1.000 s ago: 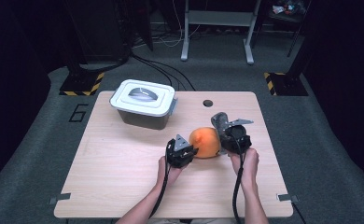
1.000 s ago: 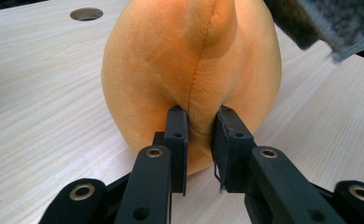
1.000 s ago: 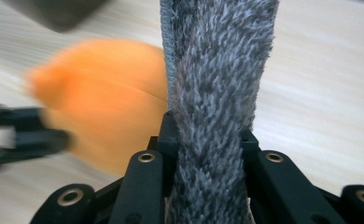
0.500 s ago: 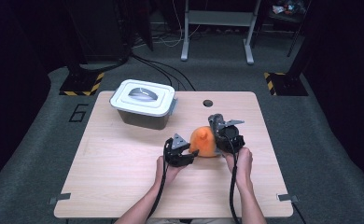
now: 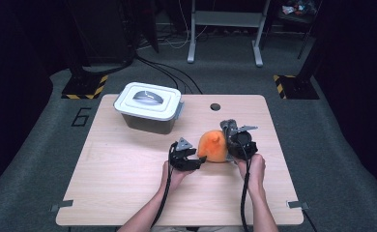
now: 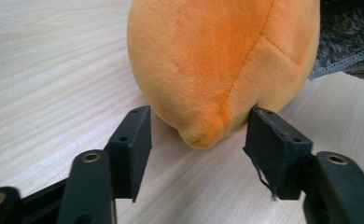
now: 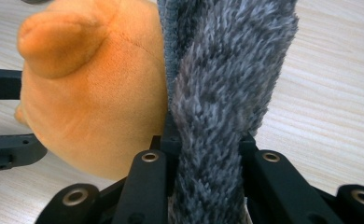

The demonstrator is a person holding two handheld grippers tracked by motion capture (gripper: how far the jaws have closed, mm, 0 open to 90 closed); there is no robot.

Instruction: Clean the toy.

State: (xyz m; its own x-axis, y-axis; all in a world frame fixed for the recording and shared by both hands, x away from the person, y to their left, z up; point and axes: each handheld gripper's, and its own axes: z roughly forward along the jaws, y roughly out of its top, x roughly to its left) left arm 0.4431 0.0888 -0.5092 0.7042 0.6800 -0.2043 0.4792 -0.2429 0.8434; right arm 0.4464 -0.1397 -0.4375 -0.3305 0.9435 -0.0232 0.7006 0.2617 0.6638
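Observation:
An orange plush toy lies on the wooden table, right of centre. My left gripper points at it from the left. Its jaws have just been opening. In the left gripper view the plush's rounded end sits between the spread pads of the left gripper, which no longer squeeze it. My right gripper is on the plush's right side, shut on a grey furry strip that rises between its jaws beside the orange body. The same strip shows behind the plush.
A white lidded bin stands at the table's back left. A small round hole lies near the back edge. Bare wood stretches left and in front of the hands. Dark floor with cables and stand legs surrounds the table.
The left gripper's jaws have spread apart off the plush's end. The right gripper has sunk a little with the grey strip still in it. The plush stays in place.

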